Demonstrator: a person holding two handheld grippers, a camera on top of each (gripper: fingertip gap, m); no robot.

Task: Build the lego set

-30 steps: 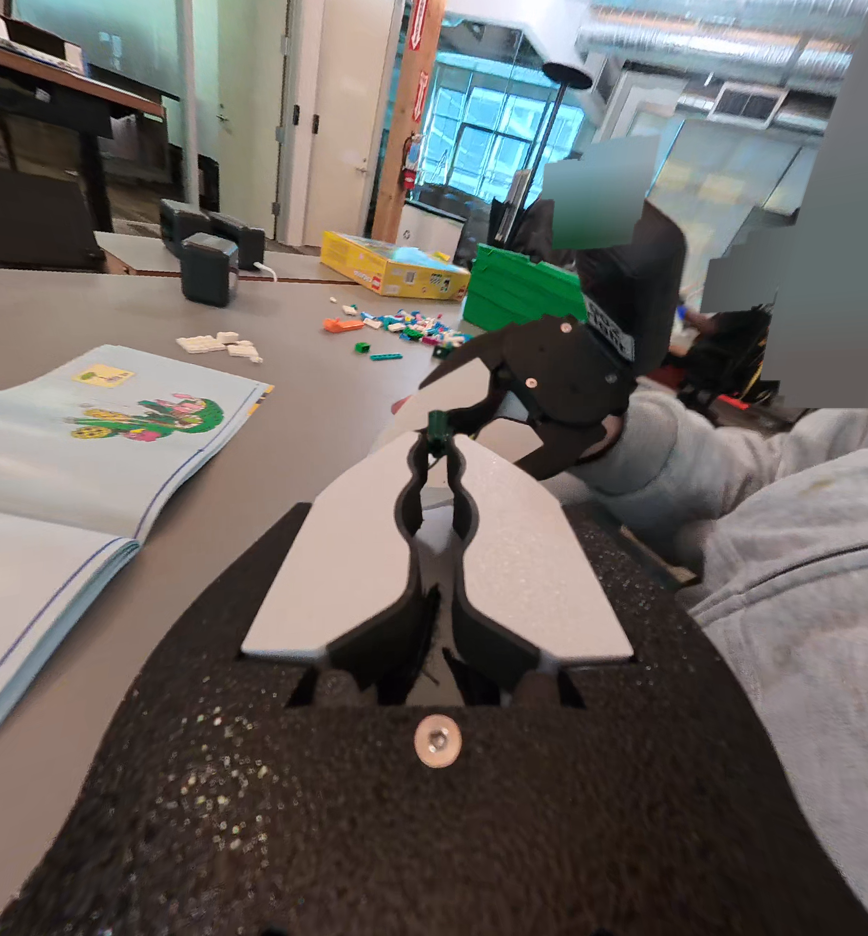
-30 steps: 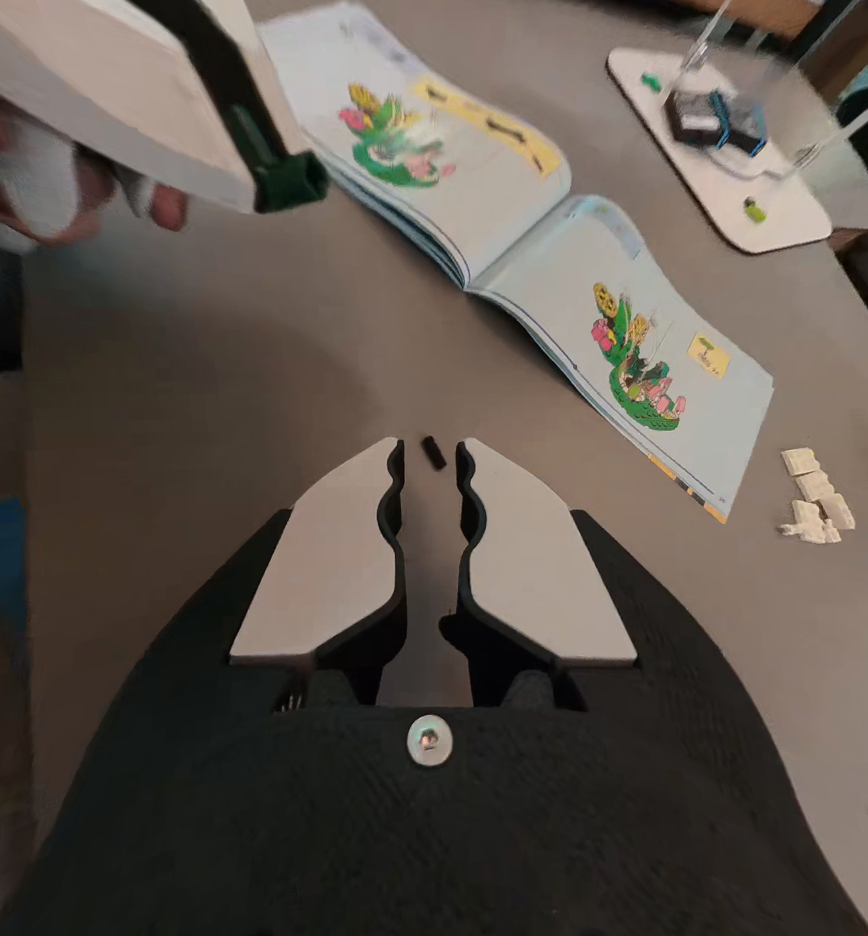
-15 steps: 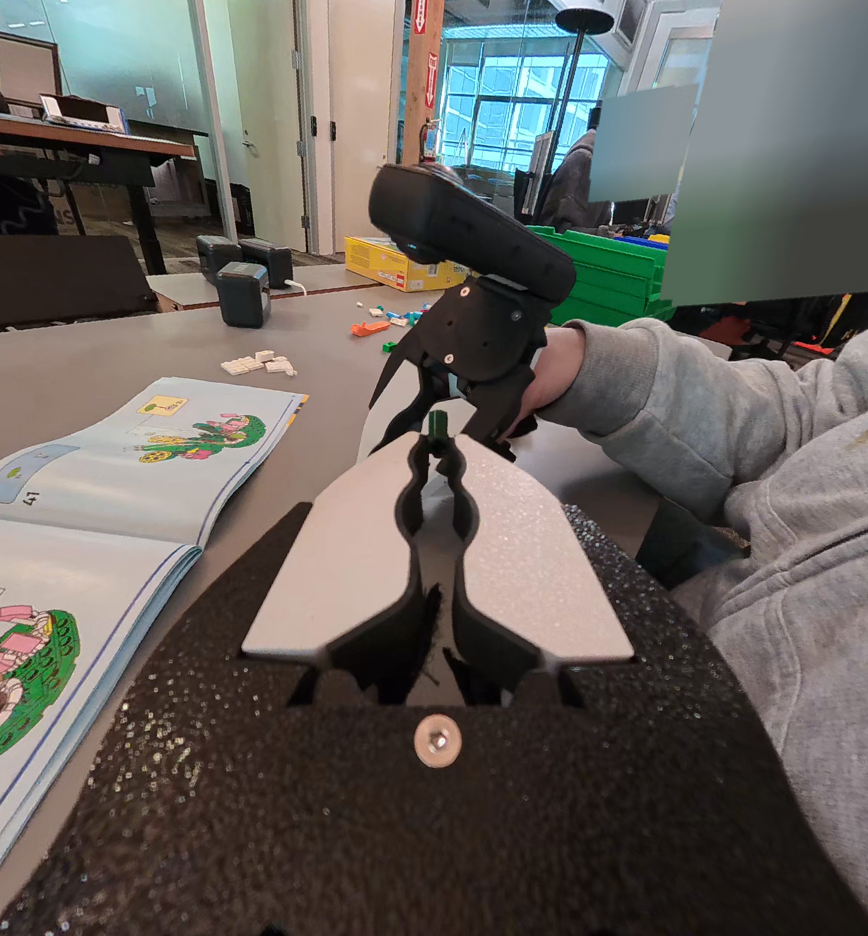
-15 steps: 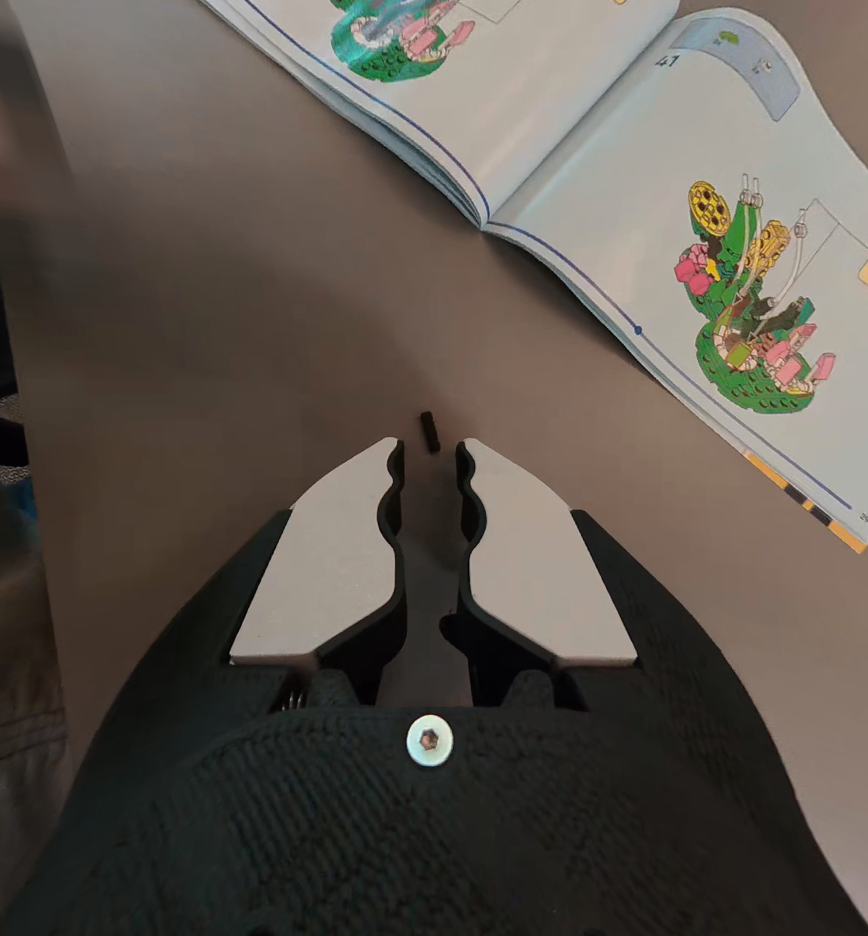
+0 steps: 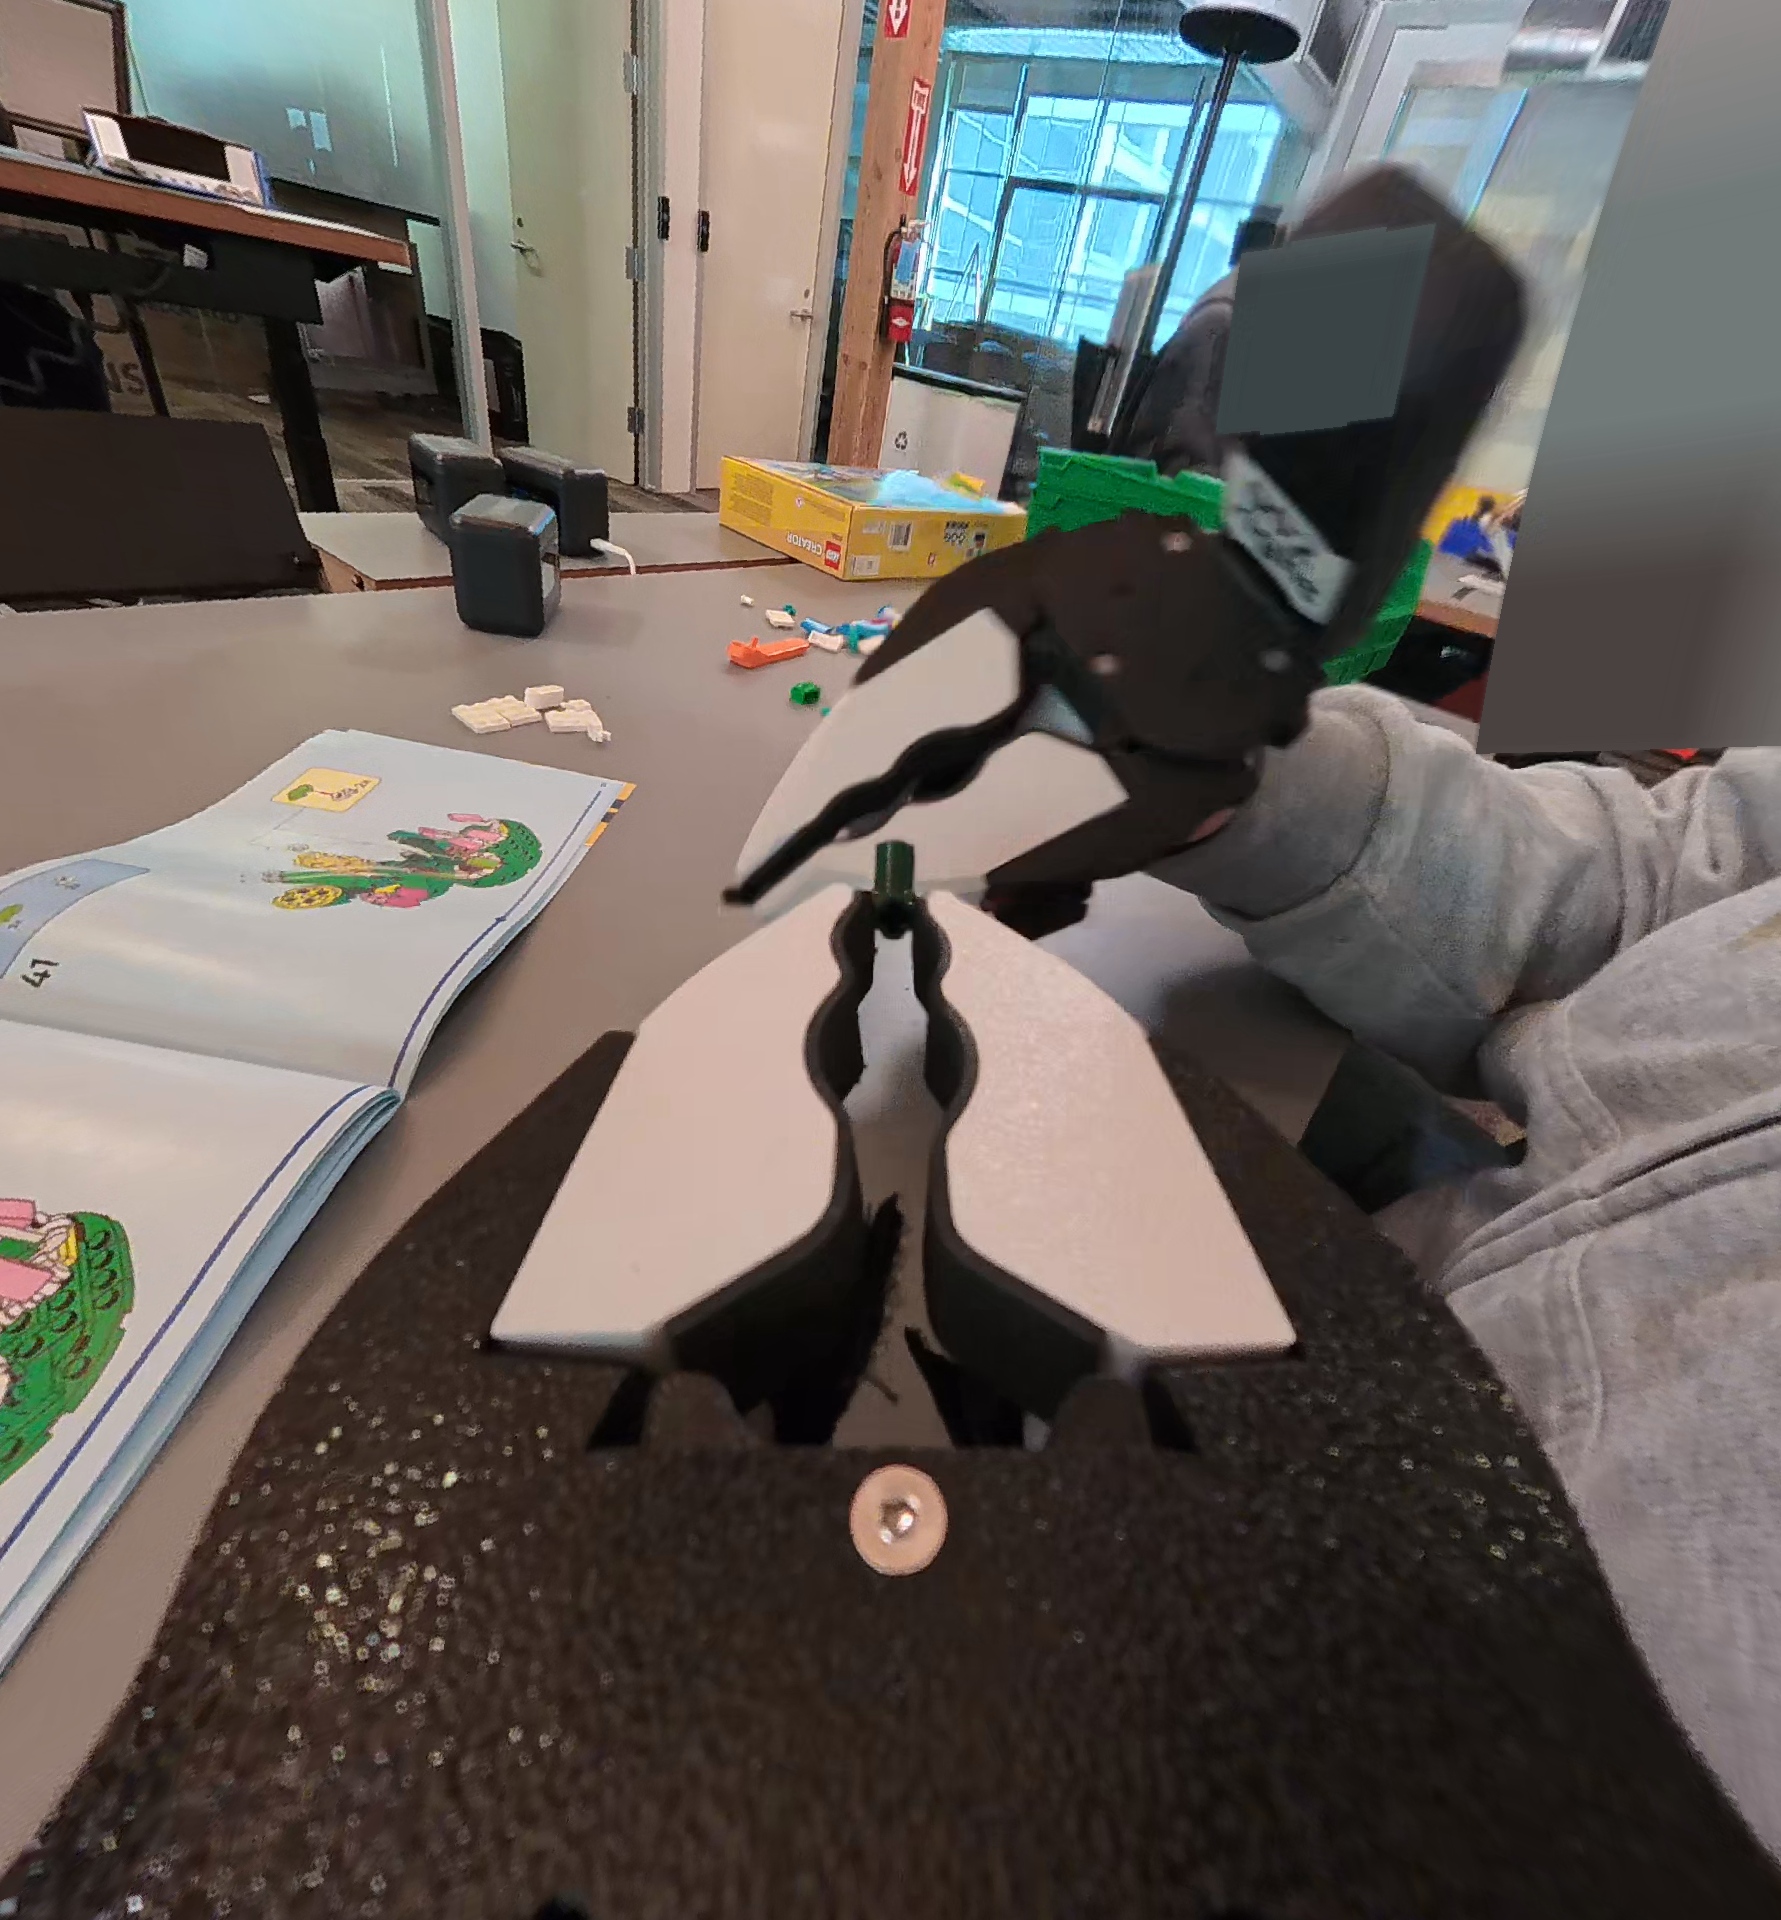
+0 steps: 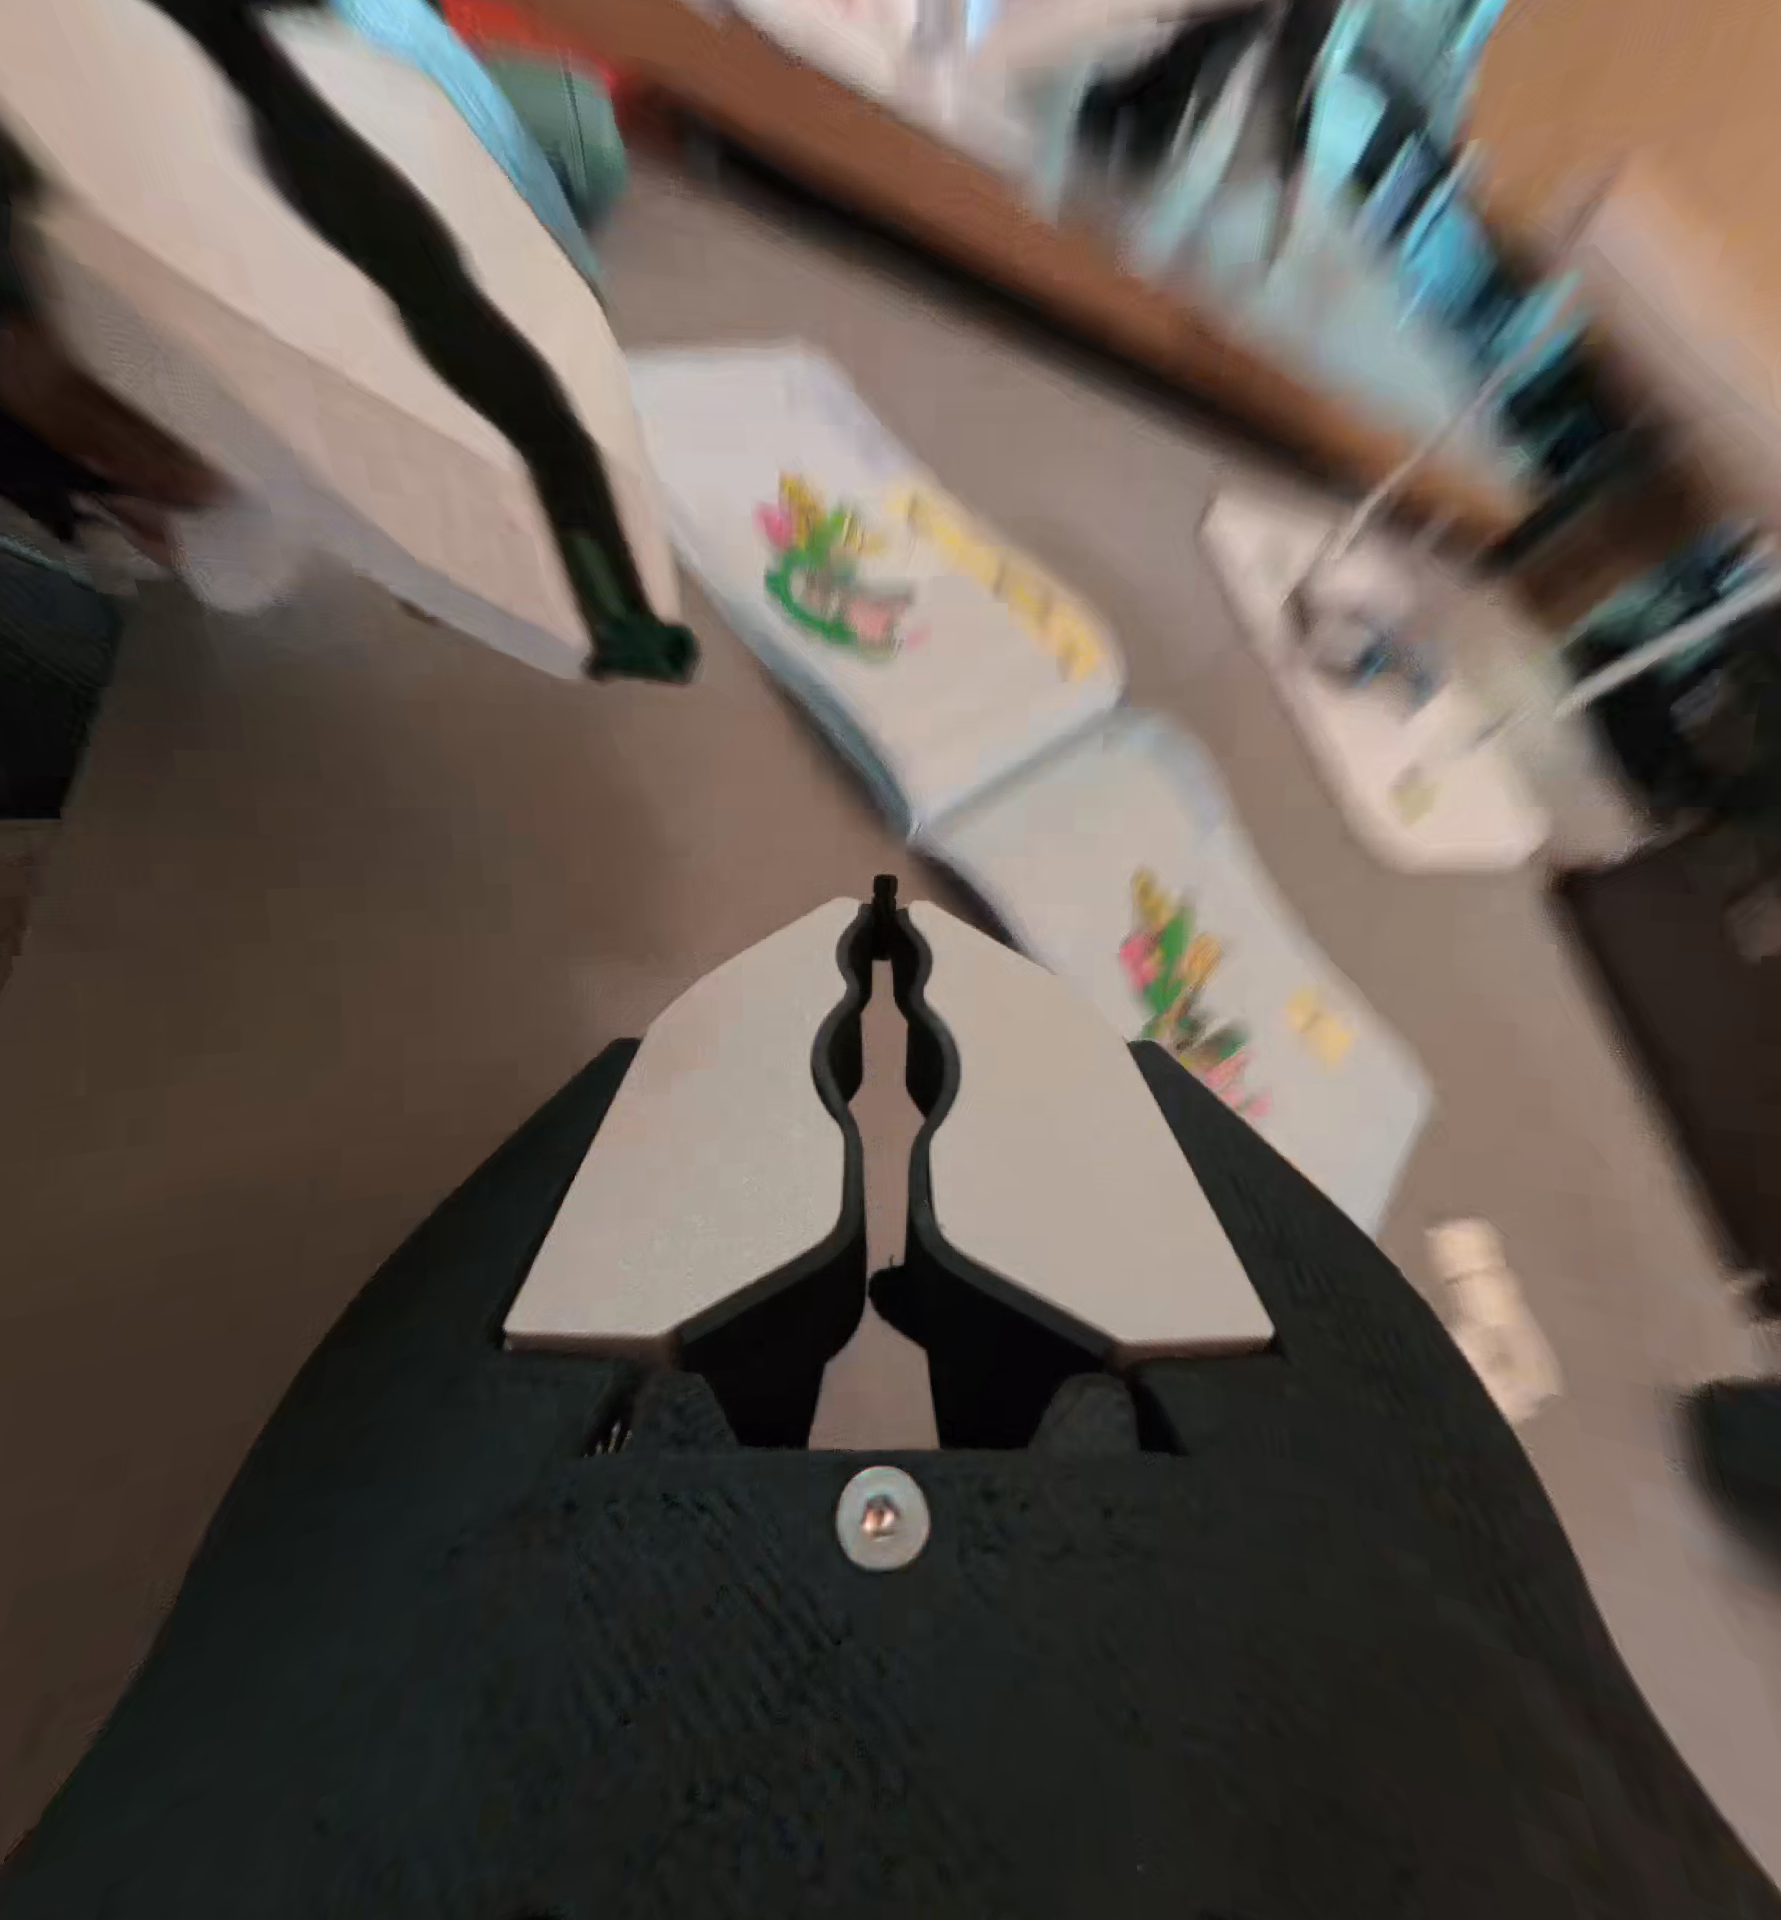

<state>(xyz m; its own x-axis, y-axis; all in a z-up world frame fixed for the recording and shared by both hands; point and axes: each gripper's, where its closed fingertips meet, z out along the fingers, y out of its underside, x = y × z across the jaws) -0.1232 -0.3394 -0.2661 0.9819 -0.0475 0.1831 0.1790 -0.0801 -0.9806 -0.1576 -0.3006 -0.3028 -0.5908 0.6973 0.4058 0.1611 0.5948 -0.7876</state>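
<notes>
Grey tabletop is sitting in an office room, carrying one open instruction booklet, one yellow box and a loose scatter of bricks toward the far edge. Two claws are hovering over the bare middle: left claw is clamped on one dark green piece, right claw is pinching one tiny black piece.

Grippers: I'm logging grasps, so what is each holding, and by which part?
Left gripper pinches a dark green piece by its lower end. Right gripper pinches a small black piece by its near end.
</notes>
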